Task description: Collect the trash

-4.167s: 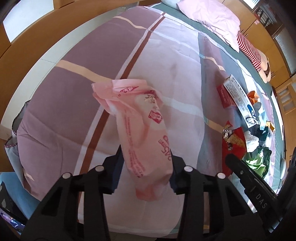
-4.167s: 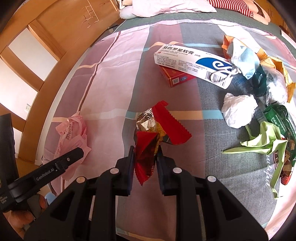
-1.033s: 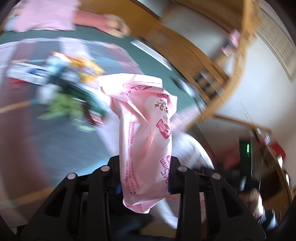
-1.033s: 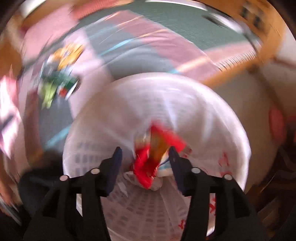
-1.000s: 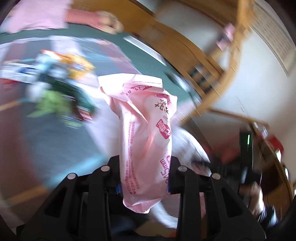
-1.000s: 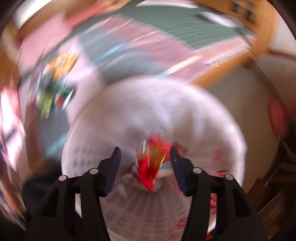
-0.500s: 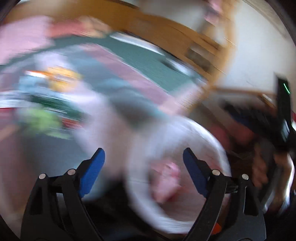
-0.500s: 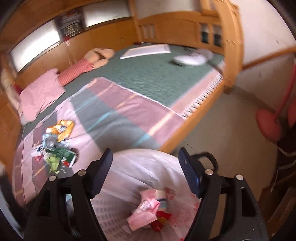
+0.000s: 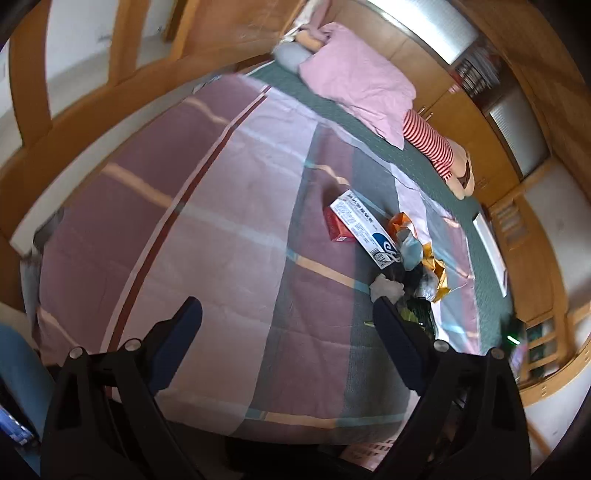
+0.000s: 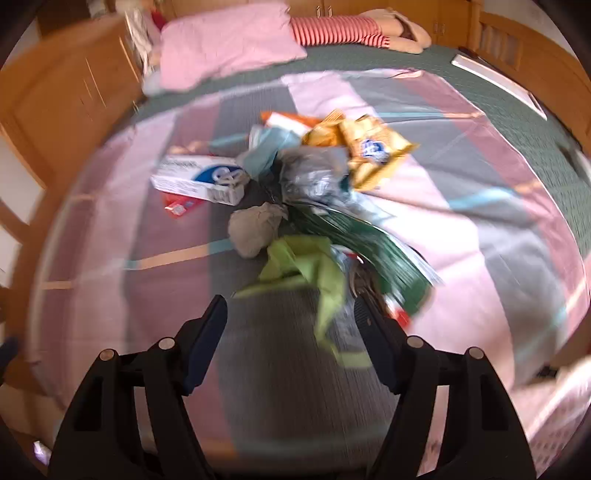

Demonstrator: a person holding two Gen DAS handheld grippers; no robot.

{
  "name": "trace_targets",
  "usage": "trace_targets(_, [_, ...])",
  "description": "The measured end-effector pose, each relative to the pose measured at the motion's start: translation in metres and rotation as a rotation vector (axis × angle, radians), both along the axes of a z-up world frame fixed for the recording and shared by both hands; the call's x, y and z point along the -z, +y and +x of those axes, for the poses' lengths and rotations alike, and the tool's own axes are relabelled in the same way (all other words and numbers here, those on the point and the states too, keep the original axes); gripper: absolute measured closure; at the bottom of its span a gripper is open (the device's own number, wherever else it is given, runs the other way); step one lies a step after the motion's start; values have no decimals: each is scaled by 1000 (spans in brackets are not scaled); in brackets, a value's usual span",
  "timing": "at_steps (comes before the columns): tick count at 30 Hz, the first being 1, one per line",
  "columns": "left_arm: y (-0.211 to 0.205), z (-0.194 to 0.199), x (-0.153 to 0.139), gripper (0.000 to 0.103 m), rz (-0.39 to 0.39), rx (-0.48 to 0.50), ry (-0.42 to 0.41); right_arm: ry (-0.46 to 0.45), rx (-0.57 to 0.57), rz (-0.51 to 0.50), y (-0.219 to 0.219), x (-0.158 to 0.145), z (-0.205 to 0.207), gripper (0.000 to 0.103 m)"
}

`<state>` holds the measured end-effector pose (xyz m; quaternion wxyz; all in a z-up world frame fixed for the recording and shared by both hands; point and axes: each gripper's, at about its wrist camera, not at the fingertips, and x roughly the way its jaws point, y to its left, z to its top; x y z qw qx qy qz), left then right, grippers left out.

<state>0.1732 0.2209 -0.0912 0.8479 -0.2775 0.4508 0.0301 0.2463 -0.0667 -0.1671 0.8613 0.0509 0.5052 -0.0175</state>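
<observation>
A heap of trash lies on the striped quilt (image 9: 221, 221): a white carton (image 10: 195, 181) on a red box (image 10: 177, 208), a crumpled tissue (image 10: 255, 229), a light green wrapper (image 10: 306, 266), a dark green packet (image 10: 369, 236), a grey plastic bag (image 10: 314, 173) and a yellow snack bag (image 10: 365, 147). My right gripper (image 10: 290, 306) hangs above the green wrapper's near end, jaws closing, pads touching nothing. In the left wrist view the white carton (image 9: 364, 227) and tissue (image 9: 384, 288) sit to the right. My left gripper (image 9: 286, 306) hovers over bare quilt, jaws opening, empty.
A pink pillow (image 10: 225, 44) and a red-striped soft toy (image 10: 332, 29) lie at the bed's head. Wooden bed rails (image 9: 92, 122) and cabinets surround the bed. A white mesh basket's rim (image 9: 369, 452) shows below the bed's near edge.
The left gripper let go of the pink packet and the right of the red wrapper; both lay in the white basket. Both views then swung from the basket back over the bed.
</observation>
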Motion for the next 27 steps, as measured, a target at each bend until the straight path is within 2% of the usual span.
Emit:
trace_targets(1, [0, 0, 4, 10, -14, 5, 10, 4, 16, -28, 1, 6, 7, 33])
trace_targets(2, [2, 2, 6, 10, -25, 11, 19, 14, 44, -44, -2, 13, 16, 40])
trace_targets(5, [8, 4, 12, 10, -76, 25, 38, 77, 81, 72, -2, 30, 24, 66])
trace_targets(9, [18, -4, 12, 9, -127, -29, 24, 123, -69, 249, 38, 25, 15, 67])
trace_targets(12, [23, -5, 15, 9, -144, -66, 22, 139, -230, 388, 79, 18, 8, 66])
trace_targets(14, [29, -8, 17, 9, -154, -92, 33, 134, -346, 388, 103, 14, 0, 54])
trace_targets(16, [35, -9, 21, 9, -162, -120, 44, 96, -381, 330, 108, 6, -7, 44])
trace_targets(17, [37, -10, 22, 9, -166, -128, 49, 49, -363, 318, 100, -1, -11, 40])
trace_targets(19, [40, -10, 25, 8, -171, -138, 57, -71, -256, 296, 73, -19, -18, 37])
trace_targets(20, [41, -11, 26, 8, -172, -143, 61, -156, -152, 251, 51, -30, -18, 31])
trace_targets(22, [39, -10, 28, 8, -170, -144, 68, -247, 51, 169, 12, -38, -21, 28])
trace_targets(24, [36, -8, 31, 7, -165, -135, 77, -229, 148, 154, -11, -30, -13, 28])
trace_targets(27, [31, -4, 37, 7, -165, -114, 98, -128, 173, 142, -17, -9, 15, 28])
